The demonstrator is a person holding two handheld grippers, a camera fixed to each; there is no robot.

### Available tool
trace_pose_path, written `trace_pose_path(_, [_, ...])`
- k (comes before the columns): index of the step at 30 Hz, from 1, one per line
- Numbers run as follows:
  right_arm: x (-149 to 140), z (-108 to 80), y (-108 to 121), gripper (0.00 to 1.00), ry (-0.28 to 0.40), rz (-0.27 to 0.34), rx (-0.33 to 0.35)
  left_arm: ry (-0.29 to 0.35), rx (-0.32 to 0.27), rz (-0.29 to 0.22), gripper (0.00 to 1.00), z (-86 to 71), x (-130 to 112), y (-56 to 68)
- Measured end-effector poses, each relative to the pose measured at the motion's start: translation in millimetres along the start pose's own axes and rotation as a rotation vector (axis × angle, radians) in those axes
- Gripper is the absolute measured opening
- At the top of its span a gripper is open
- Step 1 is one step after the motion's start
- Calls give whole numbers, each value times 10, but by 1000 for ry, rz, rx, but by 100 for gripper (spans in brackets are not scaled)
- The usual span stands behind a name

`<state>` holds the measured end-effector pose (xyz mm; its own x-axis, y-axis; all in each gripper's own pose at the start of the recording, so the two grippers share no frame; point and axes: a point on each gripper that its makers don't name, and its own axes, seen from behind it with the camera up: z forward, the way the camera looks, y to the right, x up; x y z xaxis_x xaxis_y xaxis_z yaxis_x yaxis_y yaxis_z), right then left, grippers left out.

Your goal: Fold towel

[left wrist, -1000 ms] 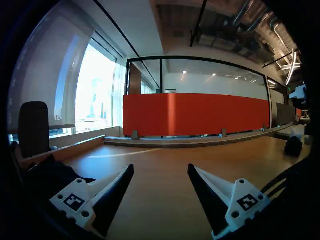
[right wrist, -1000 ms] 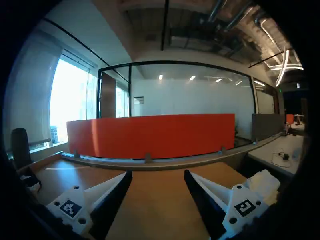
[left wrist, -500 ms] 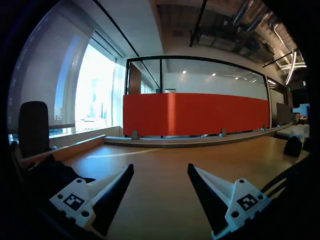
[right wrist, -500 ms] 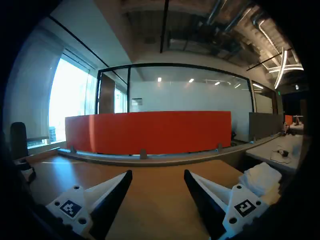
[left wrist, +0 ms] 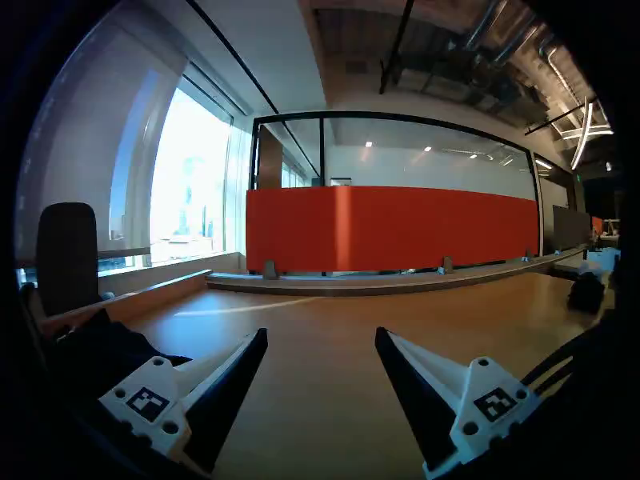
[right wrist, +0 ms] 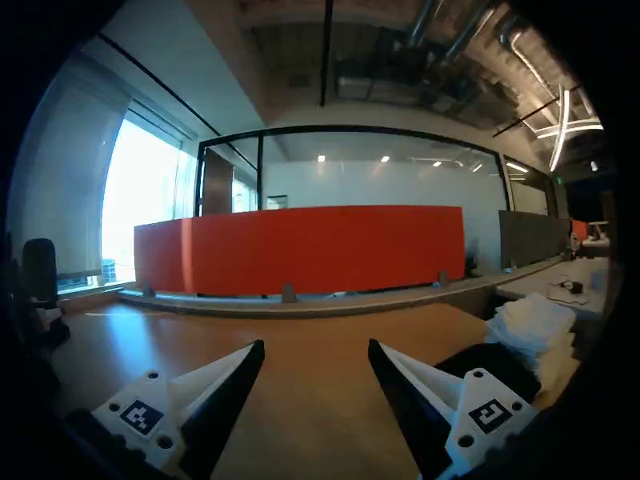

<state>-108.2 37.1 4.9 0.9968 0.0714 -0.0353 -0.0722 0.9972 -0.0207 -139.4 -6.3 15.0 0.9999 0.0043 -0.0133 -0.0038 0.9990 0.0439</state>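
In the right gripper view a stack of folded white towels (right wrist: pixel 532 322) lies on the wooden table (right wrist: pixel 320 376) at the right, with a black cloth (right wrist: pixel 488 364) just in front of it. My right gripper (right wrist: pixel 316 356) hovers low over the table, open, with nothing between its fingers. In the left gripper view my left gripper (left wrist: pixel 320 344) also stands open over bare wood (left wrist: pixel 336 352). A dark cloth heap (left wrist: pixel 104 352) lies behind its left finger, and a small dark object (left wrist: pixel 586 292) sits far right.
A long orange partition (left wrist: pixel 392 228) runs along the table's far edge above a raised ledge (right wrist: pixel 320 304). A black chair back (left wrist: pixel 66 256) stands at the left by the bright window (left wrist: pixel 188 188). A second desk with cables (right wrist: pixel 572 282) lies to the right.
The right gripper has dropped and turned, so the white towels rose in its view and the black cloth appeared before them. The left gripper has stayed still.
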Motion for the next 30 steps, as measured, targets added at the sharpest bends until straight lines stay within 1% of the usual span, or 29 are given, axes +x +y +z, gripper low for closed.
trace_pose_path(3, [-67,-14,-1,100,3,-12,2,0,0,0,100,0,1,2])
trace_pose_path(8, [-102,-9,15,100,13,-33,-4,0,0,0,100,1,-1,2])
trace_pose_path(18, [-233,3,-46,100,-10,-36,0,0,0,0,100,3,1,2])
trace_pose_path(23, [-233,-10,-99,100,-11,-47,4,0,0,0,100,4,0,4])
trace_pose_path(30, [-232,-38,-155,100,-11,-46,12,0,0,0,100,2,-3,3])
